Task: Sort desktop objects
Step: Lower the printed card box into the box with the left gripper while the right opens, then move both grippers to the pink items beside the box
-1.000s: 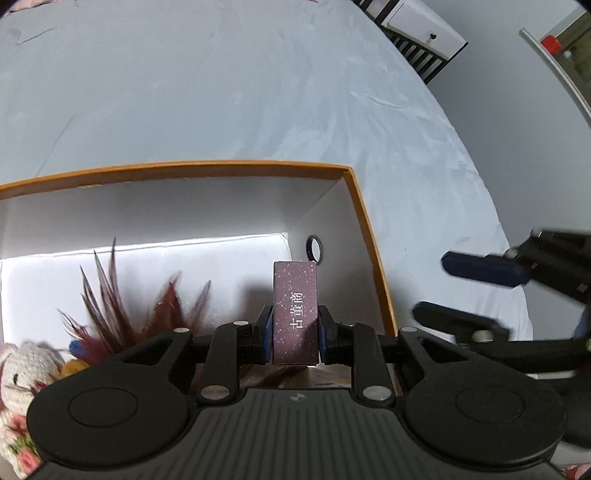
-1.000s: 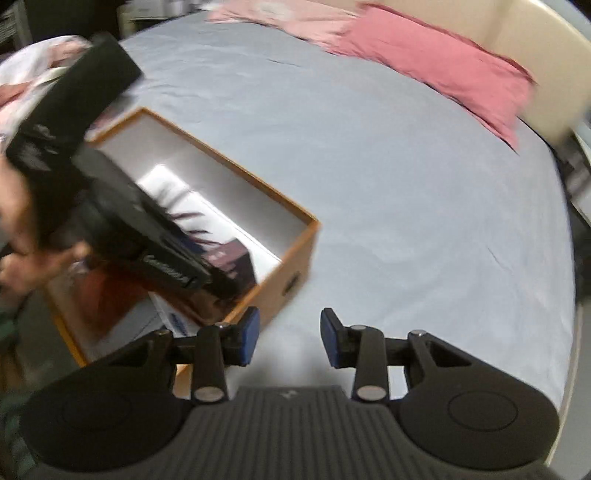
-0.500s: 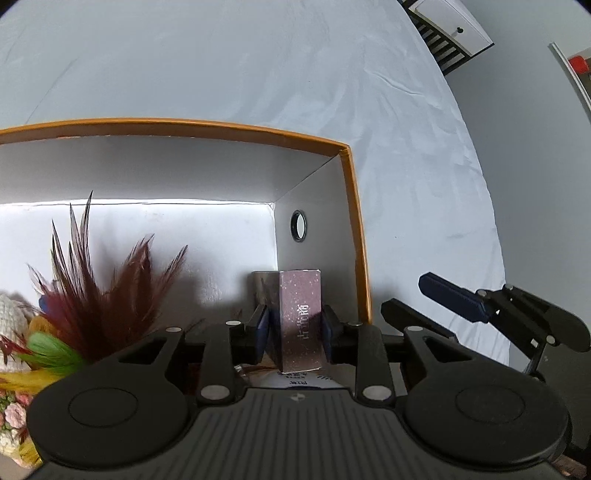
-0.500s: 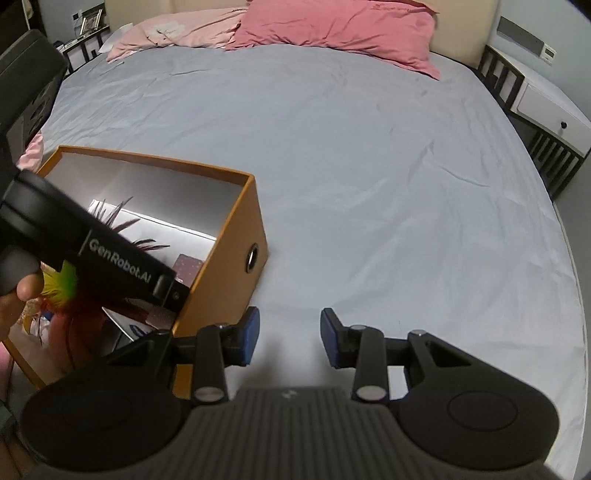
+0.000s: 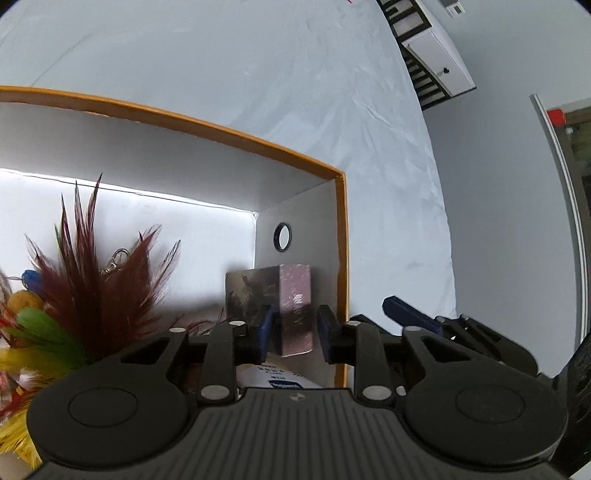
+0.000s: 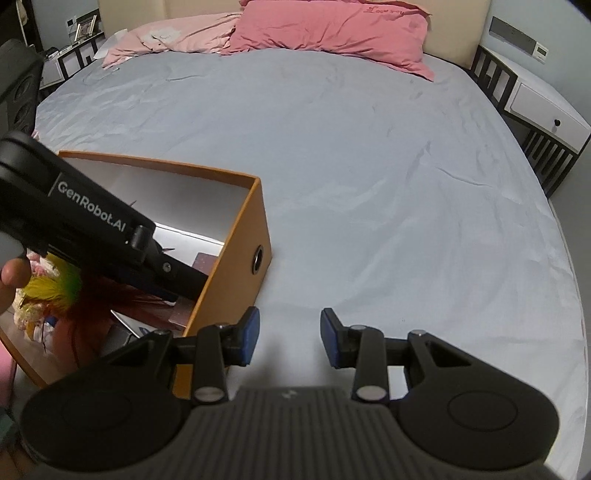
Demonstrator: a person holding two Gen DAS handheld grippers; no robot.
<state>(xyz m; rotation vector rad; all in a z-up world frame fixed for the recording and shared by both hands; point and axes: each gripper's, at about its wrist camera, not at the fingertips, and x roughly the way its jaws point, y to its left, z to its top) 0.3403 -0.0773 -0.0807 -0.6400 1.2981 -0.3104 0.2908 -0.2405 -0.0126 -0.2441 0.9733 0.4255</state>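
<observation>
A small purple sparkly box [image 5: 295,295] stands tilted in the near right corner of the orange storage box [image 5: 258,142]. My left gripper [image 5: 293,328] reaches into that corner and its jaws are closing. The purple box is between the fingers, with a thin gap at each pad. From the right wrist, the left gripper's body [image 6: 92,214] dips into the orange storage box [image 6: 236,266], and the purple box [image 6: 203,264] shows beside it. My right gripper [image 6: 286,336] is open and empty over the grey sheet, just outside the box's corner.
Red, green and yellow feathers [image 5: 92,280], a metal clip [image 5: 116,258] and a white packet [image 5: 280,380] lie in the storage box. A hand [image 6: 14,273] holds the left gripper. Pink pillows [image 6: 332,33] sit at the bed's head, a white nightstand [image 6: 535,107] to the right.
The left gripper carried the purple box down into the storage box's corner and let go of it. The right gripper rolled level and sank a little beside the box.
</observation>
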